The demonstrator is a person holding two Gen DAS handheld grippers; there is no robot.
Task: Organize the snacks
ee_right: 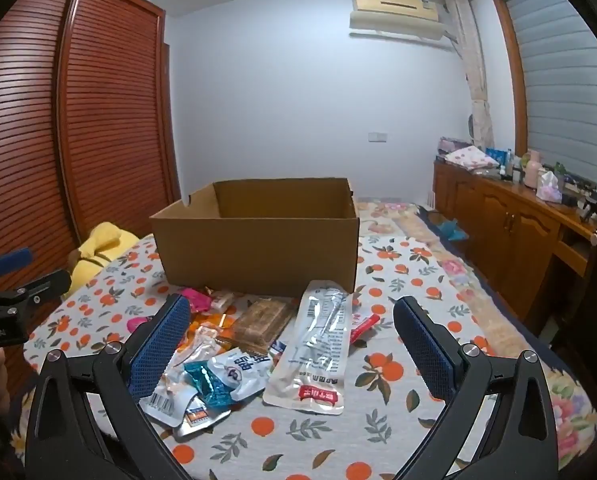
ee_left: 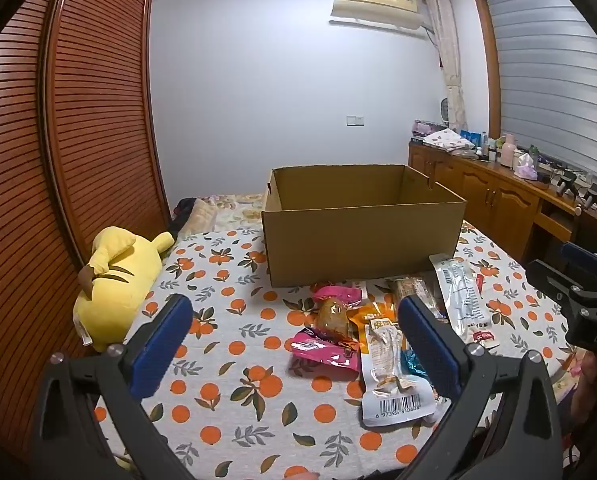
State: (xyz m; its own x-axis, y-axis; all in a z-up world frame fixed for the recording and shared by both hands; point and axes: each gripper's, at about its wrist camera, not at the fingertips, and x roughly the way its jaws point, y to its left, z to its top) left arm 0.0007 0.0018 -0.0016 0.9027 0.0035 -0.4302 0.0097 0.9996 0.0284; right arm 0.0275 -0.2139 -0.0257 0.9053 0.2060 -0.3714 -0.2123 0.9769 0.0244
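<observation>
Left wrist view: the snacks lie in a heap on the bed, just in front of the open box. Bare cover spreads left of them. The left claw and right claw both tip down, wide open, holding nothing.

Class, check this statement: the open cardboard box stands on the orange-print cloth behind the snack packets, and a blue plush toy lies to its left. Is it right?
One detail is wrong: the plush toy is yellow, not blue, as the left wrist view shows. The rest holds: the open cardboard box stands on the orange-print cloth behind the snack packets, with the toy to its left.
</observation>
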